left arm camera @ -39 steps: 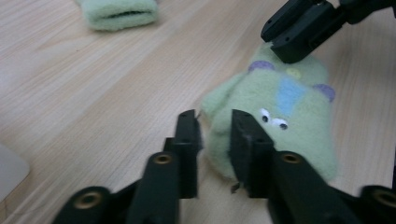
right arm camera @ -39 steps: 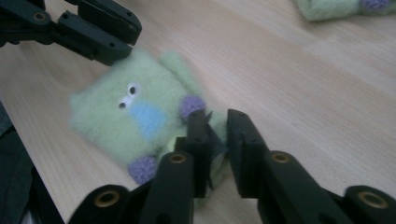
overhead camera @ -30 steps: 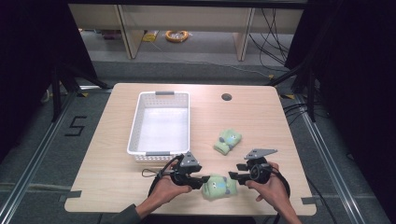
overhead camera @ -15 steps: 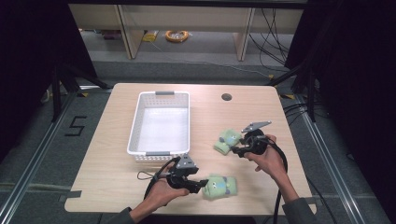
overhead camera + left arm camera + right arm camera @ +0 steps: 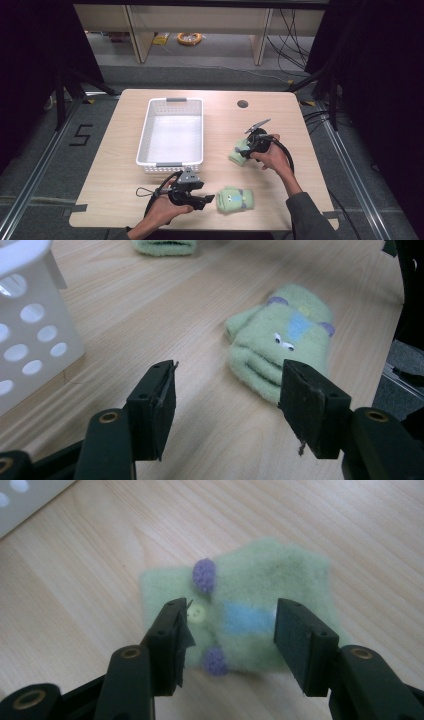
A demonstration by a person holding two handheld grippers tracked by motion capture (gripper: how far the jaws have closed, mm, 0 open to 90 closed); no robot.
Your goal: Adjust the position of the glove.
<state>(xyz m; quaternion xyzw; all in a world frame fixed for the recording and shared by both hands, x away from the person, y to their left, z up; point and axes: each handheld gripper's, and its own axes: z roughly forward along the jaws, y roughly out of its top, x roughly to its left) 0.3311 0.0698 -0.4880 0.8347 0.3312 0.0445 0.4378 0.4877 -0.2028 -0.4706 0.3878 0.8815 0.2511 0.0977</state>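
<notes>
Two light green socks with purple and blue patches lie on the wooden table point(image 5: 120, 150). The front sock point(image 5: 234, 199) point(image 5: 285, 340) lies folded just ahead of my left gripper point(image 5: 209, 200) point(image 5: 231, 372). Its jaws have just been opening and stand open with nothing between them. The farther sock point(image 5: 237, 156) point(image 5: 260, 575) point(image 5: 162, 246) lies at the right. My right gripper point(image 5: 241, 151) point(image 5: 233, 610) hovers over it. Its jaws have just closed a little and straddle the blue patch without pressing it.
A white perforated basket point(image 5: 172, 167) point(image 5: 30, 340) stands empty left of centre, close to my left hand. A round cable hole point(image 5: 242, 104) sits at the back of the table. The front table edge point(image 5: 280, 226) runs close to the front sock.
My right gripper left the front sock and moved back and right to the farther sock. My left gripper opened, and the front sock now lies free on the table.
</notes>
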